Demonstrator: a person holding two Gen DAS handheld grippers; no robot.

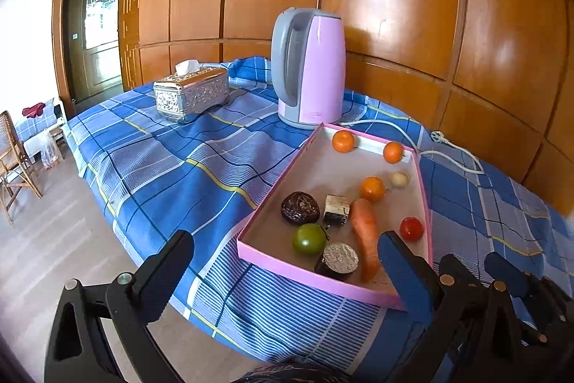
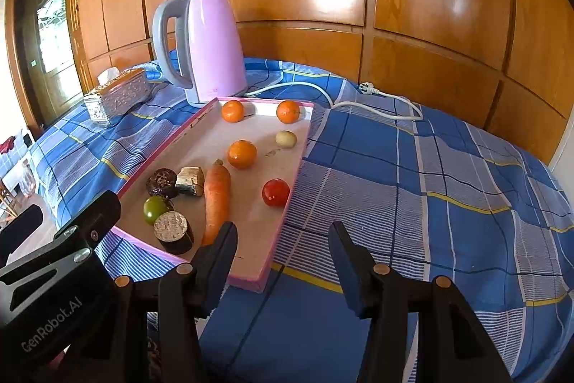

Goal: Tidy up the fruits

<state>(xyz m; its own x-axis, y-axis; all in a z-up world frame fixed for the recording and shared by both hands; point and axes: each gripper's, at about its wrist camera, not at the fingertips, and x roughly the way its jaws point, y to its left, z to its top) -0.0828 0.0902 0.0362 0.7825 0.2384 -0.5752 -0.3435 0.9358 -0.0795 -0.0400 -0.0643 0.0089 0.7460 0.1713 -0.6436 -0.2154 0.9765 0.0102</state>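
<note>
A pink tray (image 1: pixel 272 192) (image 2: pixel 291 182) lies on the blue checked cloth. It holds three oranges (image 1: pixel 372 189) (image 2: pixel 242 153), a carrot (image 1: pixel 364 232) (image 2: pixel 216 200), a red tomato (image 1: pixel 411 228) (image 2: pixel 275 192), a green tomato (image 1: pixel 309 238) (image 2: pixel 155 209), a small pale fruit (image 2: pixel 286 139) and three dark or silvery pieces (image 2: pixel 174 232). My left gripper (image 1: pixel 287 261) hovers open over the tray's near edge, empty. My right gripper (image 2: pixel 283 239) stands open above the tray's near right corner, also empty. Neither touches anything.
A pink kettle (image 1: pixel 308 67) (image 2: pixel 211 49) stands just behind the tray, its white cord and plug (image 2: pixel 366 88) trailing right. A silver tissue box (image 1: pixel 192 92) sits at the back left. Wooden panels close the back. The table drops off at left, near a chair (image 1: pixel 14 160).
</note>
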